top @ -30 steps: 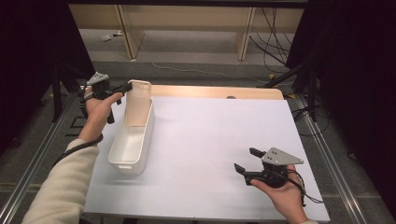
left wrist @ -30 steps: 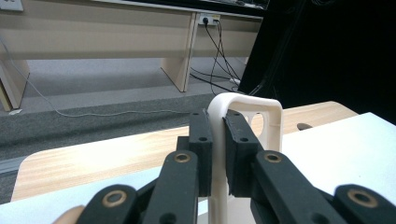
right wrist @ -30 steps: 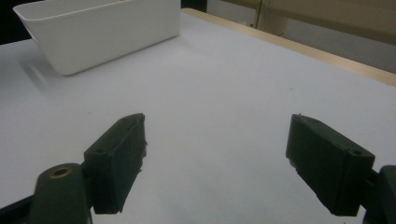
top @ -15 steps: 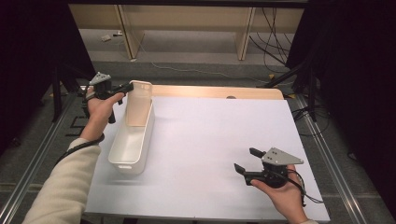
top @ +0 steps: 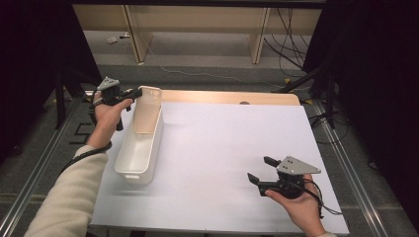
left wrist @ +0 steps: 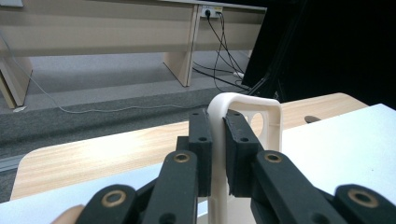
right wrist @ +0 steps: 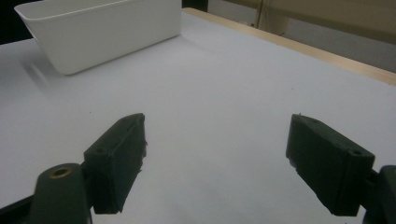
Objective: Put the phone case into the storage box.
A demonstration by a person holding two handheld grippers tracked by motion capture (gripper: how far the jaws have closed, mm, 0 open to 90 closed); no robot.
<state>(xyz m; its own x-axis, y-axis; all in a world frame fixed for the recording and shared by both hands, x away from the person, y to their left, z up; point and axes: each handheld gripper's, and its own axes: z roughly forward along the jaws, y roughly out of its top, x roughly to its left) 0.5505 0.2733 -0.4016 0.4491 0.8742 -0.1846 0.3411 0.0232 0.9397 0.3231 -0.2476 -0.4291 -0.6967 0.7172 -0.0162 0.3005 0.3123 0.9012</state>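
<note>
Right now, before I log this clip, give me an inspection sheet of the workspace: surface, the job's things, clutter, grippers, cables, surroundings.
Surface: white sheet on a wooden table; its wood shows along the far edge.
Job's things: one white plastic bin at the left, far end raised, empty as far as visible.
Clutter: nothing seen on the sheet.
Grippers: left gripper shut on the bin's far rim by the handle cut-out; right gripper open over bare sheet, apart from the bin.
Cables: one trails from each gripper; more lie on the floor beyond the table.
Surroundings: wooden furniture legs behind, dark curtains at the sides.
</note>
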